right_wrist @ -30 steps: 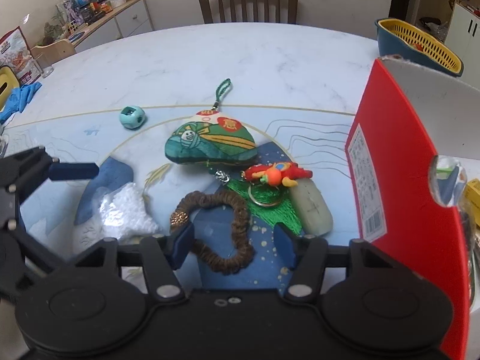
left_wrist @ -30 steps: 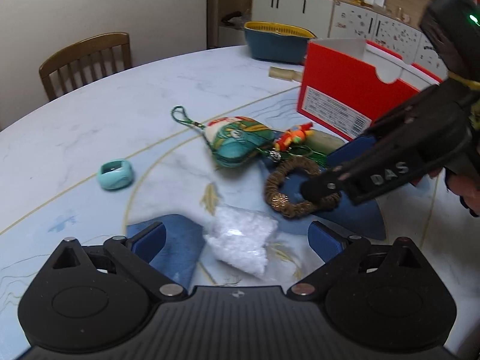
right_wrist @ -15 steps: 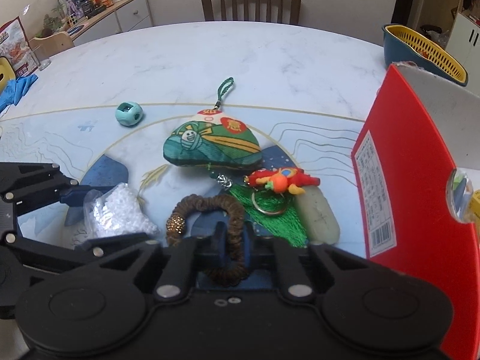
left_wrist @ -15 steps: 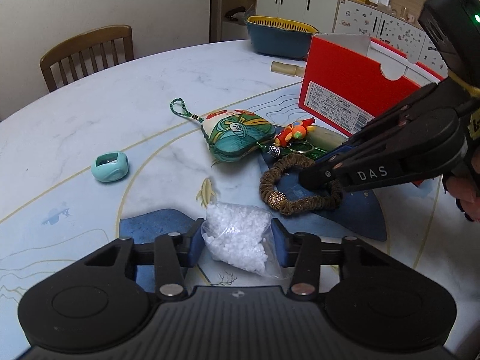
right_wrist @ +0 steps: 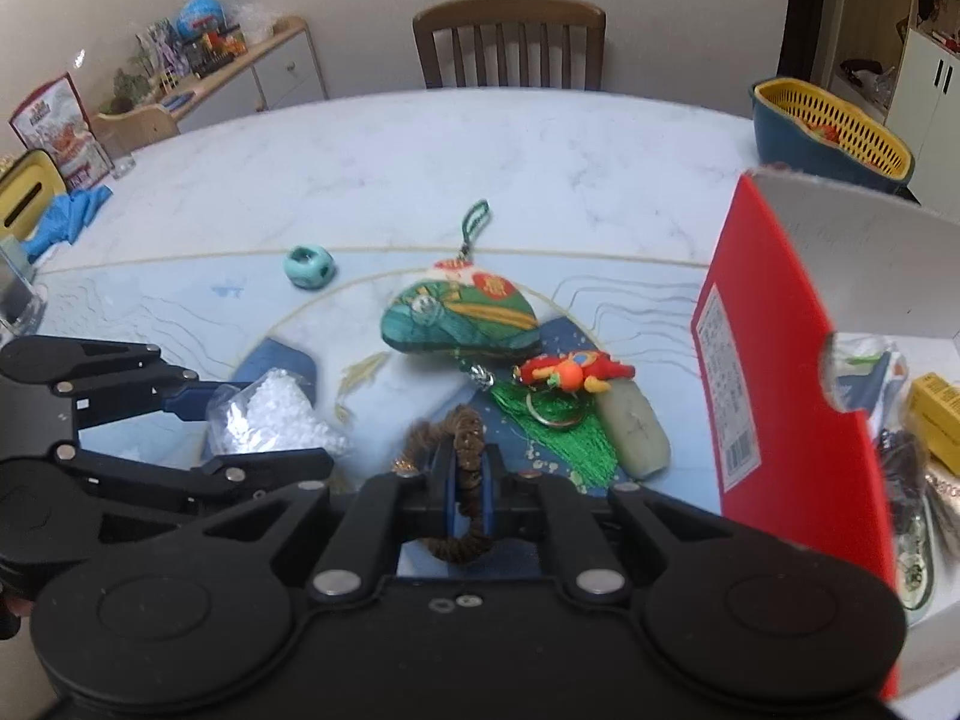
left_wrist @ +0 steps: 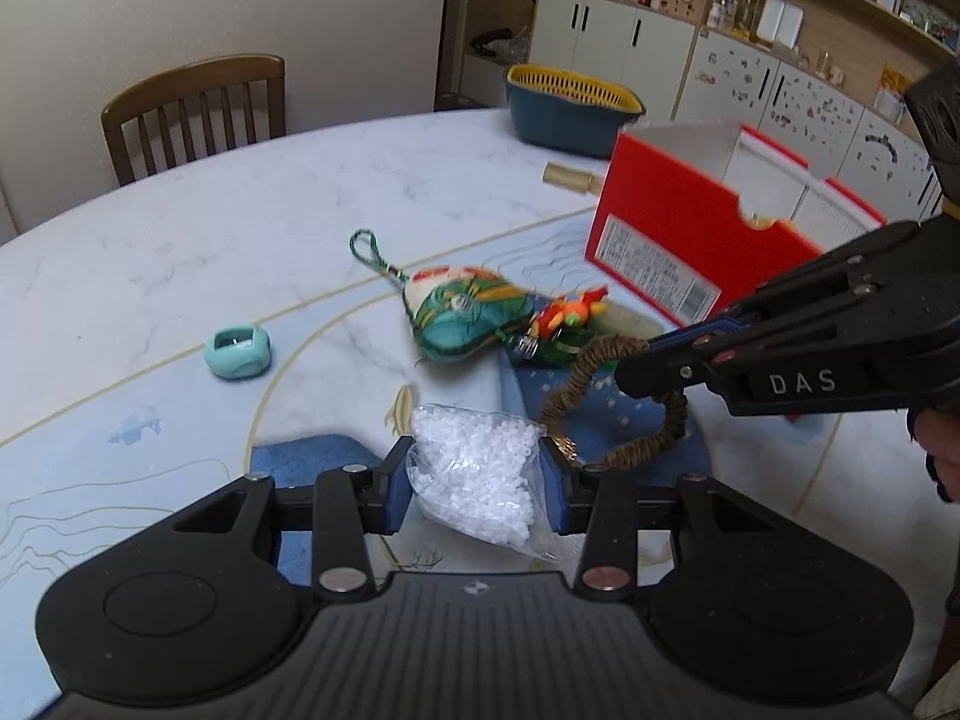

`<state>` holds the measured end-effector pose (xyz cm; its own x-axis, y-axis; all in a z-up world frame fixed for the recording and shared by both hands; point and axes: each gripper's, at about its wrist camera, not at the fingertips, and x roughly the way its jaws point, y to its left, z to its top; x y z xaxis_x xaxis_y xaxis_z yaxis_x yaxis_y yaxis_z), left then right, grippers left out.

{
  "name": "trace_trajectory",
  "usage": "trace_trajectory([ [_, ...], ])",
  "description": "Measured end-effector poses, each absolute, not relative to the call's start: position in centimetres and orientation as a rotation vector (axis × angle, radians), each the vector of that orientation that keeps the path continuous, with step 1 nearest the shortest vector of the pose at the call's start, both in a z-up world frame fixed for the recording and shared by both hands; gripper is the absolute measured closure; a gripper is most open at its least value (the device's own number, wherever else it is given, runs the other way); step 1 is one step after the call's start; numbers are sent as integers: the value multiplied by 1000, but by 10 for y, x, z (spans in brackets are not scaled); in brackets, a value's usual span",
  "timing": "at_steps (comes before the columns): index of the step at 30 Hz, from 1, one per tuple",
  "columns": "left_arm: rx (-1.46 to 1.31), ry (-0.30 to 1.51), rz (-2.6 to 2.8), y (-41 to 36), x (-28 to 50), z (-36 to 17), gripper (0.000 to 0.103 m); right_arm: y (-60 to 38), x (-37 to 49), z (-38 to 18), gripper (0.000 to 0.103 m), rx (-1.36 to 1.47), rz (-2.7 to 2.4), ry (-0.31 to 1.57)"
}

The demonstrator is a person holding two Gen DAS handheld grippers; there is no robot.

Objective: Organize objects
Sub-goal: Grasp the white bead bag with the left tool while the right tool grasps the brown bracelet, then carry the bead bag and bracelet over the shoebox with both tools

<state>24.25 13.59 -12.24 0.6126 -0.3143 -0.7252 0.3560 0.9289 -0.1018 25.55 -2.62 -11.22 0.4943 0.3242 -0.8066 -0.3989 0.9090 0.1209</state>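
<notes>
While its jaws are closing on the clear bag of white beads [left_wrist: 474, 474], the left hand-held gripper [left_wrist: 474, 489] has both blue pads pressed against the bag's sides, low at 6 o'clock in the left wrist view; the right hand-held gripper [right_wrist: 467, 480] is pressed together on the brown braided bracelet [right_wrist: 459, 432], which loops up through its pads and shows in the left wrist view hanging from its tip at about 3 o'clock. Beyond the bag, toward 12 o'clock, a green embroidered pouch [left_wrist: 465, 315] with a cord loop lies on the marble table [left_wrist: 210, 252], with a small red and orange charm [left_wrist: 567, 315] just beside it at its 3 o'clock. A teal ring-shaped piece [left_wrist: 237, 351] sits apart at 9 o'clock. At 2 o'clock stands an open red box [left_wrist: 678, 228], and farther off at 12 o'clock a blue basket with a yellow liner [left_wrist: 570, 108]; a wooden chair [left_wrist: 192, 108] waits at 10 o'clock
</notes>
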Motion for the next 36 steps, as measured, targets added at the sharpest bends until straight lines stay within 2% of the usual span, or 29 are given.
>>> trace_trajectory([
  [13,-14,790,-366,114,233,-57,61,-58,225,-43,97,-34,456,839],
  [23,31,725,-367,69,230,-10,61,-103,220,0,97,-42,438,750],
  [36,61,726,-359,-7,253,7,61,-211,247,19,97,-8,323,718],
])
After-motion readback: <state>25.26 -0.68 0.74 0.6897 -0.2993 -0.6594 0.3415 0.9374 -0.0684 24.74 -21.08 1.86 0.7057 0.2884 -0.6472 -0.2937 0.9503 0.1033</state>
